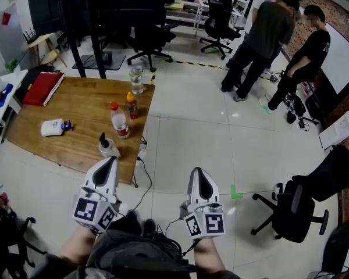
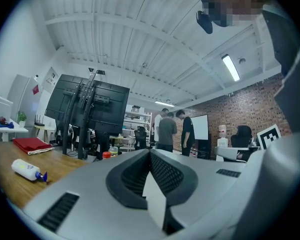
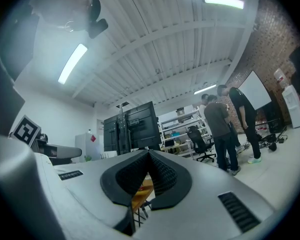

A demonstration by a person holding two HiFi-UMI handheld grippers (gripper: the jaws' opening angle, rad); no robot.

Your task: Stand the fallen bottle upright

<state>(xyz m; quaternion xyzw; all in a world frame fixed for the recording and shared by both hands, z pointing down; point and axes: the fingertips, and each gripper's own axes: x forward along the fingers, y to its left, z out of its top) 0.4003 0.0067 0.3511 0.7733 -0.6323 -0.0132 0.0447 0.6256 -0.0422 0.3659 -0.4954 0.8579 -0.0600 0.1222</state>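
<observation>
The fallen bottle (image 1: 53, 127) is white with a blue cap and lies on its side on the left part of the wooden table (image 1: 75, 150). It also shows low at the left in the left gripper view, as the fallen bottle (image 2: 27, 170). My left gripper (image 1: 110, 159) hovers at the table's near edge, to the right of the bottle and well short of it. Its jaws are shut and empty (image 2: 150, 152). My right gripper (image 1: 197, 171) is over the floor to the right of the table, its jaws closed to a point with nothing in them (image 3: 149, 152).
Upright on the table stand a red-capped bottle (image 1: 120, 121), a small orange bottle (image 1: 131, 105), a clear bottle (image 1: 136, 79) and a pump bottle (image 1: 107, 146) near my left gripper. A red folder (image 1: 42, 88) lies at the back left. People (image 1: 267, 34) and office chairs (image 1: 294, 205) occupy the right.
</observation>
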